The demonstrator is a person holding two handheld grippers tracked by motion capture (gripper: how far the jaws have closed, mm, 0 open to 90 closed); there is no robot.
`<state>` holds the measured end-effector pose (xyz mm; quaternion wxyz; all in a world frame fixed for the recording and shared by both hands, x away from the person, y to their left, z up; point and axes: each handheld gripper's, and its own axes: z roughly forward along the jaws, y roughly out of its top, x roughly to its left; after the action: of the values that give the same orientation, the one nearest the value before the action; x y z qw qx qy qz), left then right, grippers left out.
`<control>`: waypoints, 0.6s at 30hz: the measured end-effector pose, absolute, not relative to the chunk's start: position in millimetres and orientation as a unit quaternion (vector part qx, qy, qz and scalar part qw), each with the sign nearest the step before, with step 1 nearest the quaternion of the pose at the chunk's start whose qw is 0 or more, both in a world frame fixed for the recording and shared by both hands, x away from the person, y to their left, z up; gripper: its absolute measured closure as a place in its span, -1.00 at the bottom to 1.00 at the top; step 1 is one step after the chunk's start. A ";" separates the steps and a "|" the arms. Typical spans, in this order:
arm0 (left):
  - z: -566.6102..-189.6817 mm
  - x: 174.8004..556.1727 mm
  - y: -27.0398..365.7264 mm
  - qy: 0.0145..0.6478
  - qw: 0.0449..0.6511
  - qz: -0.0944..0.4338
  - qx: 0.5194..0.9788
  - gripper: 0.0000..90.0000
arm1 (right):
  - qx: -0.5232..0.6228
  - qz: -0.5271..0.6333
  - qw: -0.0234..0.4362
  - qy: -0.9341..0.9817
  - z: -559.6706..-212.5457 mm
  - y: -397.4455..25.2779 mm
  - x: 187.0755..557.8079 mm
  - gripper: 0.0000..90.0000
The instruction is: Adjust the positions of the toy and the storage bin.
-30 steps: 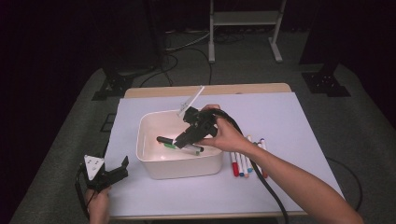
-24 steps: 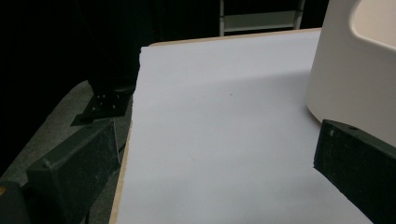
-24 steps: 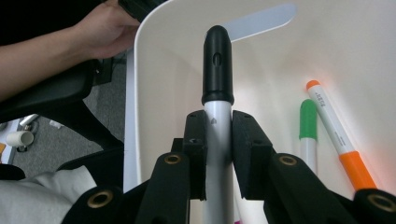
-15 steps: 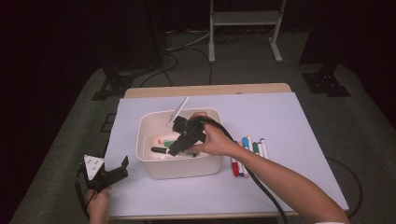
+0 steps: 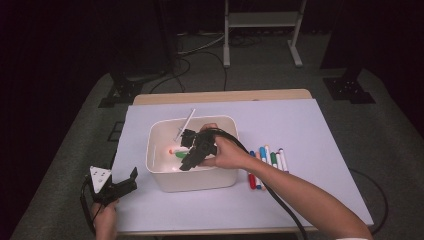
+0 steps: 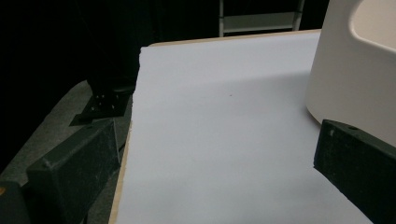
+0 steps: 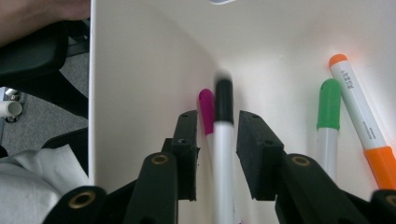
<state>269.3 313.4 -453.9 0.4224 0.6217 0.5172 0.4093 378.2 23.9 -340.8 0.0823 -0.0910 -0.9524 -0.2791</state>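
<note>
Dark floor and black stands ring the counter (image 5: 320, 130), whose pale sheet fills the middle of the high view. Left of centre on it sits a white bin (image 5: 192, 180). Right of the bin, a row of markers (image 5: 267, 162) lies on the sheet.

Inside the bin, the right claw (image 7: 215, 140) points down along the wall, its jaws set slightly apart on either side of a black-capped marker (image 7: 223, 140); the marker looks blurred and no squeeze shows, so this reads as a release, the step being a drop into the bin. Pink (image 7: 206, 109), green (image 7: 328, 112) and orange (image 7: 359, 121) markers lie at the bottom. Next likely: lift clear, then reach for the row.

At lower left, the left claw (image 5: 117, 187) rests wide open and empty near the counter's edge.
</note>
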 end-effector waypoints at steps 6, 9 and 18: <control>-453.9 269.3 313.2 0.517 0.422 0.410 0.622 -1.00 | -0.096 -0.302 0.065 -0.946 -321.2 8.7 372.2 0.48; -454.1 269.2 312.9 0.516 0.423 0.411 0.621 -1.00 | -0.104 -0.321 0.058 -0.940 -307.2 -7.9 369.7 0.47; -453.9 269.6 312.8 0.516 0.420 0.410 0.624 -1.00 | -0.153 -0.353 0.031 -0.923 -281.0 -76.9 365.5 0.46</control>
<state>269.6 312.8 -453.9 0.4199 0.6239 0.5164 0.4097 365.5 -76.9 -281.0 0.0307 -0.1529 -0.9225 -0.3531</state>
